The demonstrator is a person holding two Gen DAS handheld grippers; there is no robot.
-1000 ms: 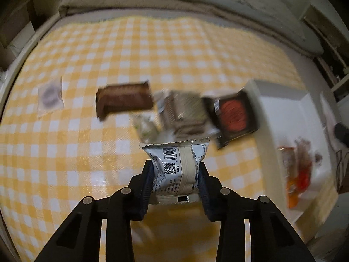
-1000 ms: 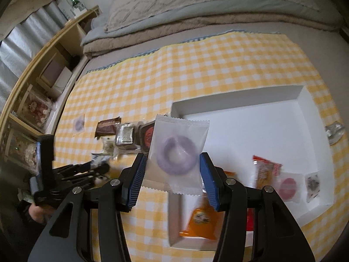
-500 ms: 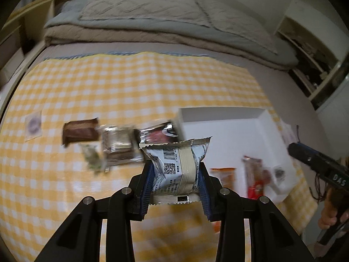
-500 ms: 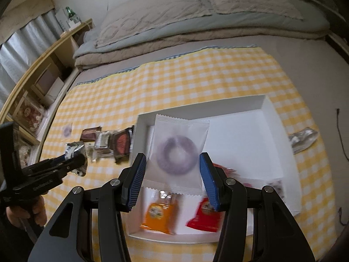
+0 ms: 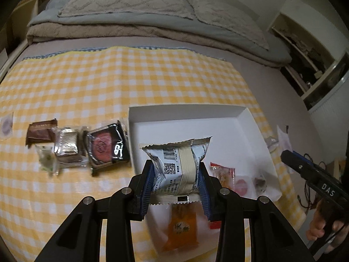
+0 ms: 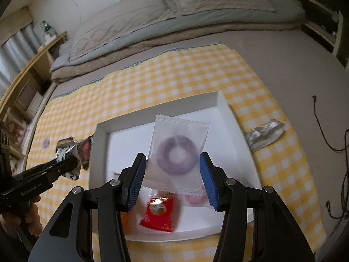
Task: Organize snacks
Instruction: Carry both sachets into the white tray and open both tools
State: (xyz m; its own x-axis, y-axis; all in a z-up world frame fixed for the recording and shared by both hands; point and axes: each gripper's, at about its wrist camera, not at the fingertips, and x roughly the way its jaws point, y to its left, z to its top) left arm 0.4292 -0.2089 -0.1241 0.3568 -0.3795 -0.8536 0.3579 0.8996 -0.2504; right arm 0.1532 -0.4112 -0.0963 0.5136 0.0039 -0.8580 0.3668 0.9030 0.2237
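Note:
My left gripper [image 5: 175,174] is shut on a silver snack packet with a barcode [image 5: 177,163] and holds it above the near left part of the white tray [image 5: 187,113]. My right gripper [image 6: 173,173] is shut on a clear packet with a purple ring [image 6: 176,152] and holds it above the tray [image 6: 102,131]. In the tray lie an orange packet [image 5: 183,229], a red packet [image 6: 158,214] and a pink round sweet [image 5: 241,184]. Left of the tray lie a dark packet with a red disc [image 5: 106,146], a silver packet [image 5: 66,142] and a brown bar [image 5: 40,131].
A yellow checked cloth [image 5: 109,83] covers the floor in front of a bed with grey bedding [image 5: 130,11]. A crumpled silver wrapper [image 6: 264,133] lies right of the tray. A small purple-ring packet [image 5: 6,125] lies far left. Shelves stand at both sides.
Both grippers have moved towards the tray with their packets still held. The left one has swung right from over the loose snacks to over the tray's left part.

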